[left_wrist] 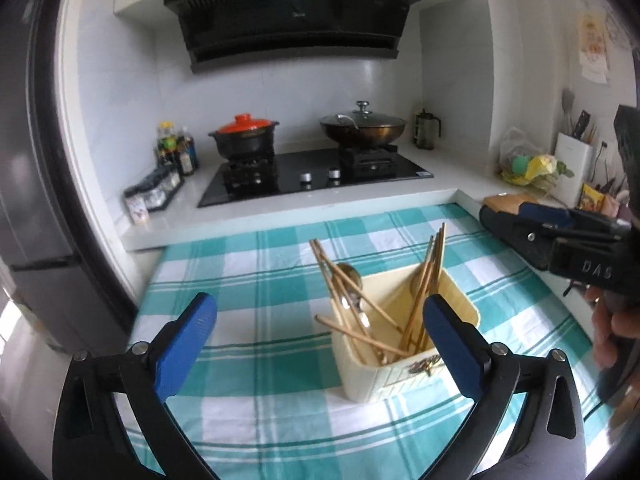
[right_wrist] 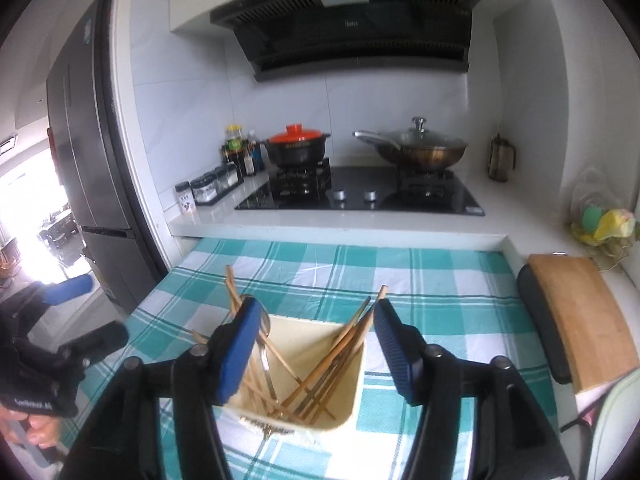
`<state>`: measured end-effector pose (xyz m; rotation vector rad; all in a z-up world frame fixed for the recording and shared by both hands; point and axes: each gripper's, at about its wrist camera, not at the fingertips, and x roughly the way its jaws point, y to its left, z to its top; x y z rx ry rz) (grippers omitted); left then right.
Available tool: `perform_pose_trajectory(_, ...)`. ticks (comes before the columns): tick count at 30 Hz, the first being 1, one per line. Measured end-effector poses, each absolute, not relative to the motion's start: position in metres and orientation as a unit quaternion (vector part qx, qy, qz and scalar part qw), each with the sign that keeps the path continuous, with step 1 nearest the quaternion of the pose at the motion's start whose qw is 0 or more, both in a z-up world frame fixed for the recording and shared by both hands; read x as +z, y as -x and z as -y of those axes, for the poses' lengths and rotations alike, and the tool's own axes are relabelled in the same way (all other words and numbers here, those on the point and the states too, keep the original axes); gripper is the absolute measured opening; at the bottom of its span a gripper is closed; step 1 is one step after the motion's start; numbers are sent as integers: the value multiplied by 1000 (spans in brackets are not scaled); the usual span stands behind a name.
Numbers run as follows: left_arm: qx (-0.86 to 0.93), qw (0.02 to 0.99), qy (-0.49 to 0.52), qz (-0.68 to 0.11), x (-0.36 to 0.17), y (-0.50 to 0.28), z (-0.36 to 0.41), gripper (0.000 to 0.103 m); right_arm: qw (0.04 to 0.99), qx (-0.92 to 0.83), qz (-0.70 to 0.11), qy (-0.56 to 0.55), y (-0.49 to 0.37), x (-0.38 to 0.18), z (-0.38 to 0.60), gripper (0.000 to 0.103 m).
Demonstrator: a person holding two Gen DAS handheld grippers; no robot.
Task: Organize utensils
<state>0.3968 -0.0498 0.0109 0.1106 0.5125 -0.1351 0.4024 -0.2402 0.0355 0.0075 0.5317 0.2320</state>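
A cream utensil holder (left_wrist: 380, 376) stands on the teal checked cloth (left_wrist: 260, 380). Several wooden chopsticks (left_wrist: 340, 276) and a metal spoon (left_wrist: 352, 276) lean in it at mixed angles. My left gripper (left_wrist: 320, 304) is open wide just in front of the holder; its right finger overlaps the holder's near right corner and nothing is gripped. My right gripper (right_wrist: 316, 306) is open above the holder (right_wrist: 356, 392), with the chopsticks (right_wrist: 344, 344) in the gap between its fingers, untouched. In each wrist view the other gripper shows at the side, held by a hand: the right gripper (left_wrist: 520, 220), the left gripper (right_wrist: 92, 312).
Behind the cloth a raised white counter (right_wrist: 320, 228) carries a black hob (right_wrist: 360, 196), an orange-lidded pot (right_wrist: 298, 146), a lidded wok (right_wrist: 420, 150) and spice jars (right_wrist: 208, 190). A wooden cutting board (right_wrist: 584, 320) lies at the right, a grey fridge (right_wrist: 80, 140) stands left.
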Motion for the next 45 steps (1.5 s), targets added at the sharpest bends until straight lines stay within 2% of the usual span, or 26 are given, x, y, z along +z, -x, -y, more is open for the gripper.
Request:
perform_pose_trajectory(3,-33,969,-74,-233,4,-355,52,102,961,109,-254,-11,-361,37,240,80)
perform_pose_trajectory(8,-41,967,-29,-249,-13,-310,51,102,954,102,-278,-50,-305,22,246,80)
perform_pose_trajectory(20,-27,974,-42,-221,-13,-229,59,102,965,41,-254,-54,-204,6,248,85)
perform_pose_trajectory(30,-19,971,-34,-236,-11,-207,43,102,975,26,-218,23,-170,7,218,85)
perform_pose_trajectory(45,-13,963,-7,-269,2,-193,31,102,973,46,-224,41,-147,32,198,85)
